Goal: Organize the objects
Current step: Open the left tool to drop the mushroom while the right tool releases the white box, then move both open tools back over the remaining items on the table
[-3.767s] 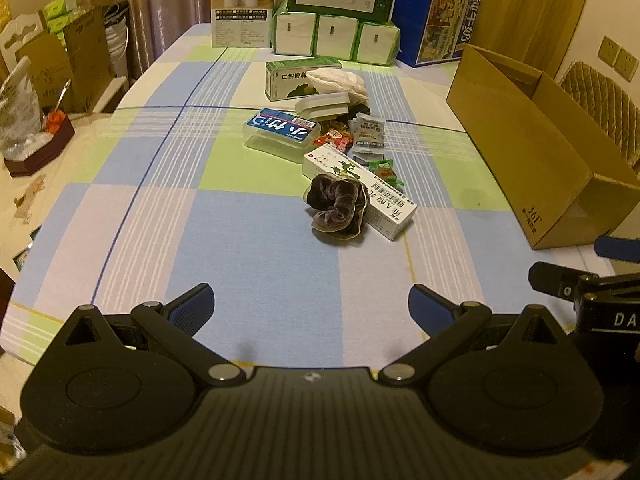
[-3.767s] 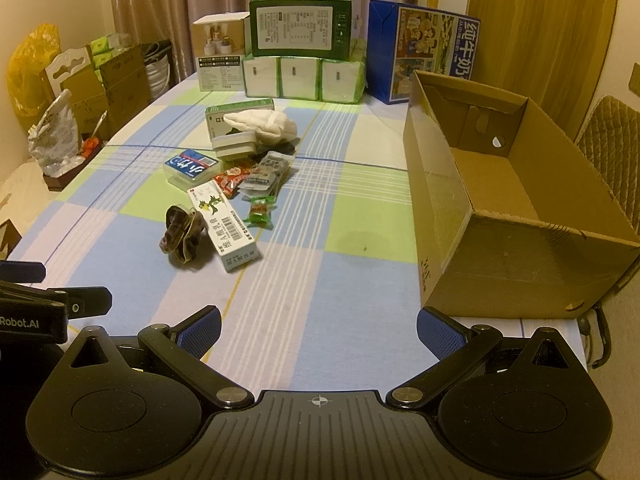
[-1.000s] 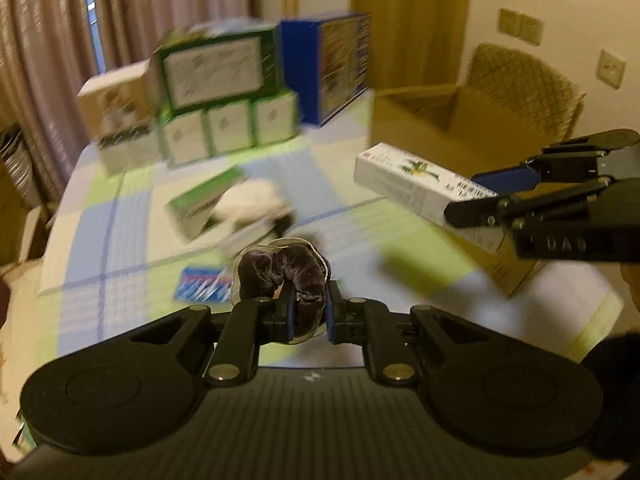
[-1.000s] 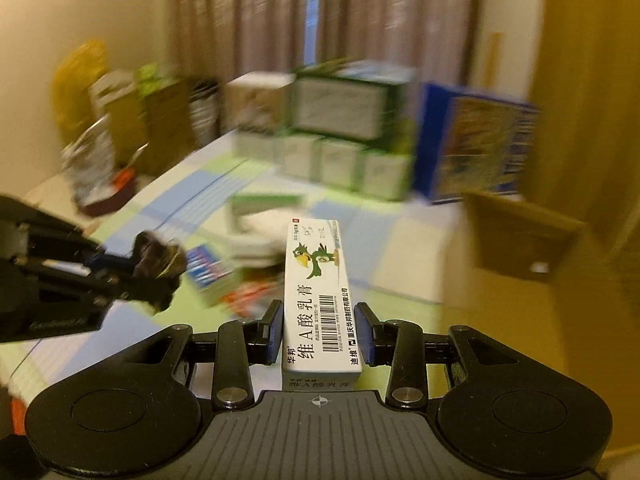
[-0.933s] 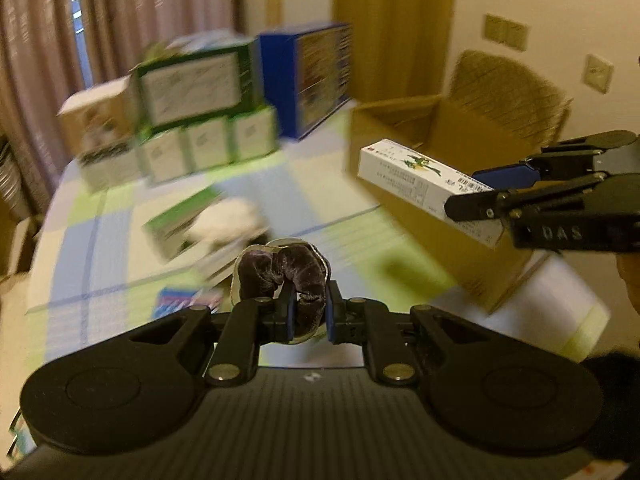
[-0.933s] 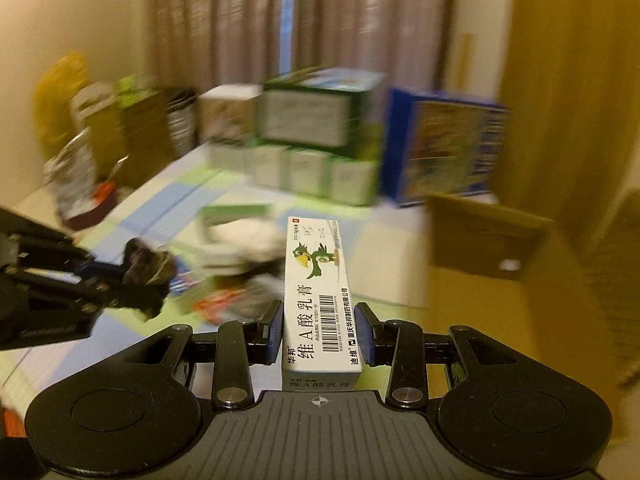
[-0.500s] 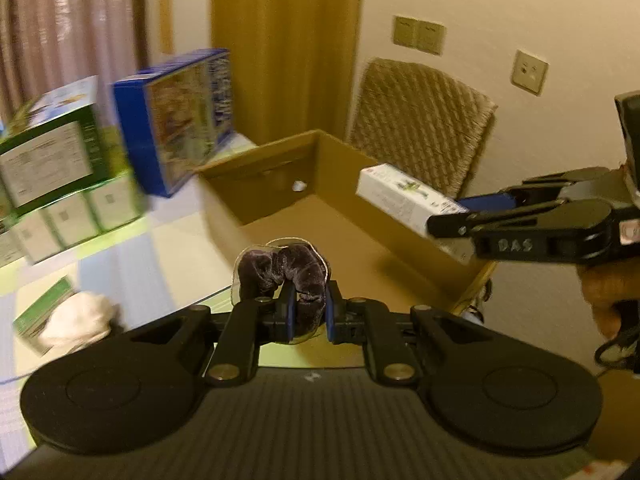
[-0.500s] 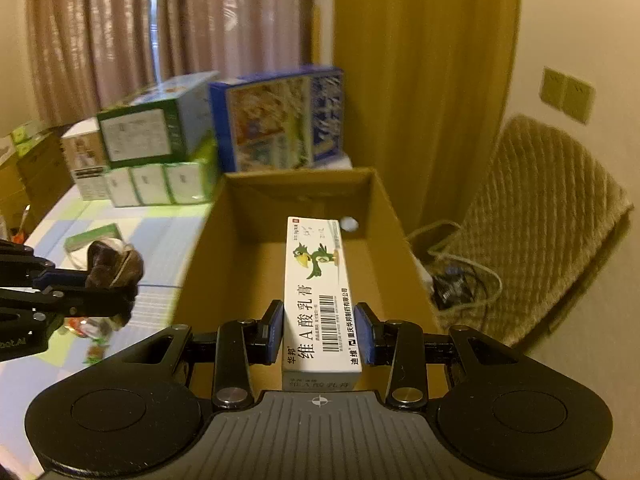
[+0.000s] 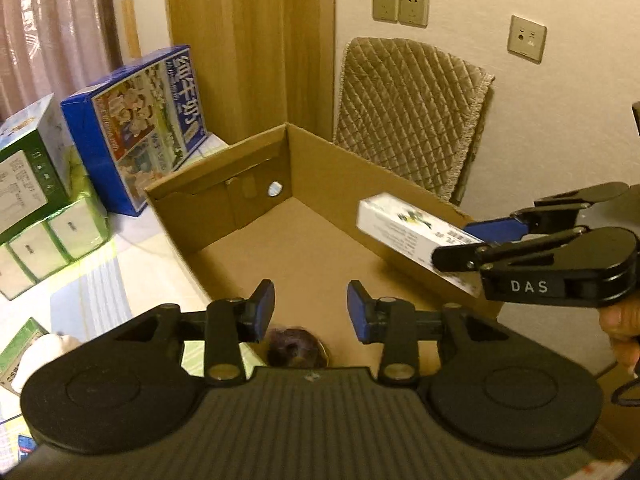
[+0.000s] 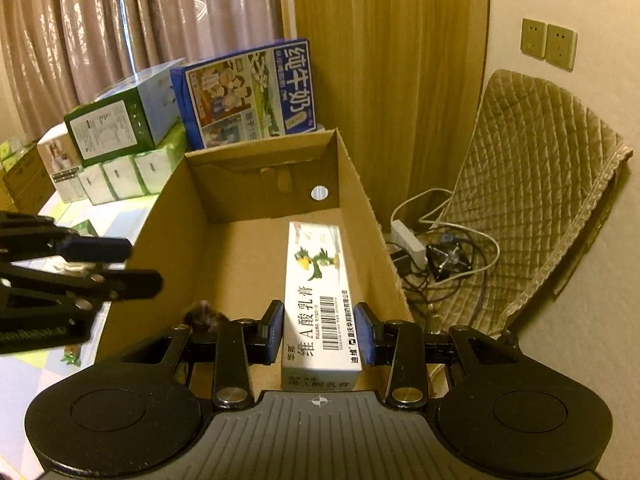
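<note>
Table: I see its checked cloth in green, blue and white to the left of the carton in both views.
Chair: a quilted tan cover hangs over its back; it stands beyond the carton's right wall, by the wall sockets.
Cardboard box: open-topped, on the table's right part; I look into it from both wrists. A round hole shows in its far wall.
Blue milk carton: upright just behind the box's far wall, next to stacked green and white packs.
Left gripper: I have it over the box's near edge, blue pads spread apart with nothing between them.
Right gripper: I have it over the box's right side; the pads sit at both long sides of the ointment carton. The picture is slightly blurred there, so I cannot tell whether they press it or have just let go.
Ointment box: white, long, with a green bird and a barcode on top; it points away from me along the box's right wall, nose tipped down toward the floor of the box.
Dark scrunchie: a purple-brown velvet ring in the near left part of the box, below my left pads, clear of them and half hidden by the gripper body. I cannot tell if it is lying on the bottom.
</note>
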A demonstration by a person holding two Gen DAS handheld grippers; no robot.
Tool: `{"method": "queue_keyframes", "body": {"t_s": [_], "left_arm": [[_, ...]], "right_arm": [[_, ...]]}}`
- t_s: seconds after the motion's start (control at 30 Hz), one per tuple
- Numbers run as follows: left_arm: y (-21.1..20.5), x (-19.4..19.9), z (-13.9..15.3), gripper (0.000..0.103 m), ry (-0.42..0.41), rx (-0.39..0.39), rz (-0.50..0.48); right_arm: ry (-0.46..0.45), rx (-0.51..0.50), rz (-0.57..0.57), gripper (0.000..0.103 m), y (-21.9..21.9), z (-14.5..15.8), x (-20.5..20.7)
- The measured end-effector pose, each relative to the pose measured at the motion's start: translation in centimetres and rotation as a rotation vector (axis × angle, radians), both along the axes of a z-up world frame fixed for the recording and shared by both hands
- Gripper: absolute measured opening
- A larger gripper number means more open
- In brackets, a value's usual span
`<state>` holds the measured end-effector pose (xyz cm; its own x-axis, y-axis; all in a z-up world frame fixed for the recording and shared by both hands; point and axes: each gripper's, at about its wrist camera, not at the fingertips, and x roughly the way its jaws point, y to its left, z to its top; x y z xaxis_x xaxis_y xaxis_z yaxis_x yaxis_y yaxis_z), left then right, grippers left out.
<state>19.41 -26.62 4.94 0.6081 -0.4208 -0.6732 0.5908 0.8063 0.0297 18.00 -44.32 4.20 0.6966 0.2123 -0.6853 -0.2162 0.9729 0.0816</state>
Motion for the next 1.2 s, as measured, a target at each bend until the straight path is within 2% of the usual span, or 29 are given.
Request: {"method": "queue_keyframes", "body": {"t_s": [0.23, 0.27, 0.33, 0.63, 0.9, 1.03, 1.2], "left_arm": [[2.8, -0.5, 0.7, 0.04, -0.009, -0.018, 0.054], [3.2, -0.7, 0.8, 0.04, -0.006, -0.019, 0.061], [3.9, -1.0, 0.9, 0.041, -0.004, -0.019, 0.072], [7.0, -3.1, 1.6, 0.046, 0.003, -0.05, 0.163], [10.0, -6.5, 2.5, 0.063, 0.009, -0.071, 0.222], [11.7, -8.2, 2.9, 0.078, 0.007, -0.076, 0.253], [14.1, -10.2, 3.6, 0.094, 0.001, -0.088, 0.296]], "right_arm": [[0.0, 0.037, 0.005, 0.036, 0.6, -0.7, 0.7], [-0.001, 0.051, 0.001, 0.038, 0.6, -0.7, 0.8], [-0.004, 0.078, -0.013, 0.06, 0.4, -0.5, 0.7], [-0.032, 0.097, -0.017, 0.07, 0.6, 1.4, -2.0], [-0.042, 0.109, 0.02, 0.082, 3.3, 3.4, -5.8], [-0.044, 0.111, 0.051, 0.092, 4.9, 4.1, -7.7], [-0.053, 0.1, 0.079, 0.099, 6.8, 4.7, -9.8]]}}
